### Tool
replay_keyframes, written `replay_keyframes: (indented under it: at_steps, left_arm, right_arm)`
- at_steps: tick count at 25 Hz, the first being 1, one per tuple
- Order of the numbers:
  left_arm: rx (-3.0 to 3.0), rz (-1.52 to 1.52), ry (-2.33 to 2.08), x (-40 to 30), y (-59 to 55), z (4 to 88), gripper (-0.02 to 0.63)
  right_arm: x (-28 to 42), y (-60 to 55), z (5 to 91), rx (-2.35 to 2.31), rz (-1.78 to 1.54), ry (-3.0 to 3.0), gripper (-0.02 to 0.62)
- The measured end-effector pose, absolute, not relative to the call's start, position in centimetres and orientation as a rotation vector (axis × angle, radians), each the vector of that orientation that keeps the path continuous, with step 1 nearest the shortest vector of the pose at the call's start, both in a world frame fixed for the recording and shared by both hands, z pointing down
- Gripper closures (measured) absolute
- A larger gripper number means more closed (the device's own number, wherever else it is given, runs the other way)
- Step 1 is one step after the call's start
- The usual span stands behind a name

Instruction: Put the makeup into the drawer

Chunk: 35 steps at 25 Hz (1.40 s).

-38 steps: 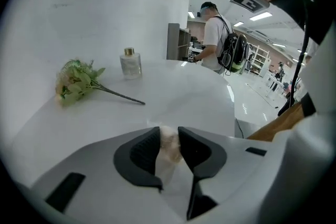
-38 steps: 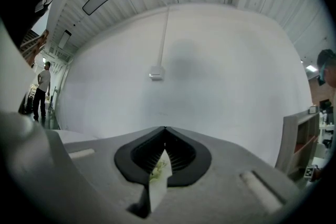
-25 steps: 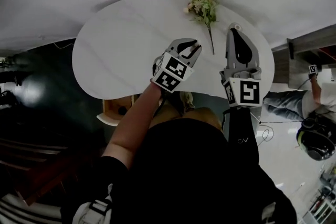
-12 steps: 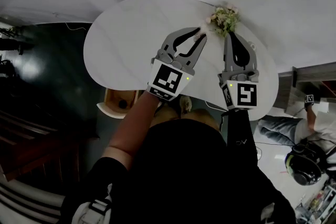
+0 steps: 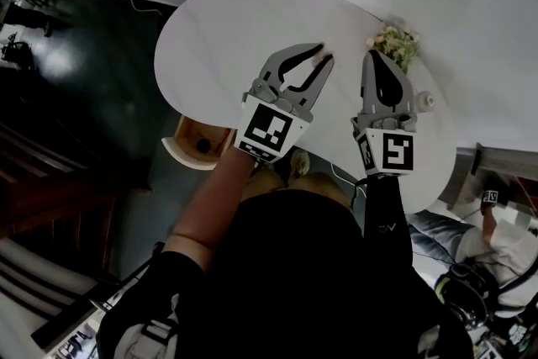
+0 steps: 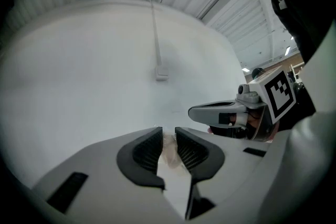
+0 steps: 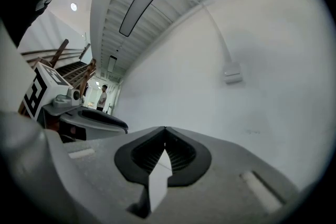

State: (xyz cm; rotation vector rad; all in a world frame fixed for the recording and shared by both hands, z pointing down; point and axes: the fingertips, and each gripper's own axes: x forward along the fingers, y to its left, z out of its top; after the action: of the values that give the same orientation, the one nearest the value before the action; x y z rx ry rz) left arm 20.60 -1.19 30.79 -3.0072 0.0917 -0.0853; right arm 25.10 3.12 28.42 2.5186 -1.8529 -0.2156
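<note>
My left gripper point(image 5: 323, 55) hangs over the white oval table point(image 5: 227, 38), pointing roughly level. Its jaws stand a little apart, shut on a small pale, see-through makeup piece point(image 6: 169, 148); in the head view that piece is only a pale speck at the tips. My right gripper point(image 5: 376, 55) is close beside it on the right, shut with nothing between its pads point(image 7: 165, 131). An open wooden drawer point(image 5: 187, 155) sticks out under the table's near left edge, with a small dark thing point(image 5: 203, 145) inside. Each gripper view shows the other gripper alongside.
A bunch of pale flowers point(image 5: 395, 42) lies on the table just right of the right gripper, and a small white object point(image 5: 429, 101) sits near the right rim. Dark stairs point(image 5: 50, 206) run at the left. Another person point(image 5: 496, 219) is at the lower right.
Both grippers have risen and swung left across the table, away from the flowers, which now lie to the right of the right gripper. The left jaws still hold the pale piece.
</note>
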Motion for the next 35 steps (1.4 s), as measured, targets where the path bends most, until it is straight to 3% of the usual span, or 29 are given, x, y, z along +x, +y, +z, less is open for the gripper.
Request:
replay_keyframes:
  at_steps: [18, 27, 35]
  left_arm:
    - [-2.900, -0.267, 1.018, 0.2, -14.2, 34.9, 0.534]
    - [-2.932, -0.755, 1.601, -13.1, -16.5, 51.1, 0.528]
    - [-2.952, -1.313, 1.656, -16.6, -13.1, 64.6, 0.514]
  right_arm:
    - [5.9, -12.7, 32.2, 1.800, -0.149, -2.550, 0.591]
    - [2.1, -14.1, 34.5, 1.682, -0.077, -2.595, 0.591]
    - [2.0, -14.3, 35.4, 1.669, -0.050, -2.579, 0.591]
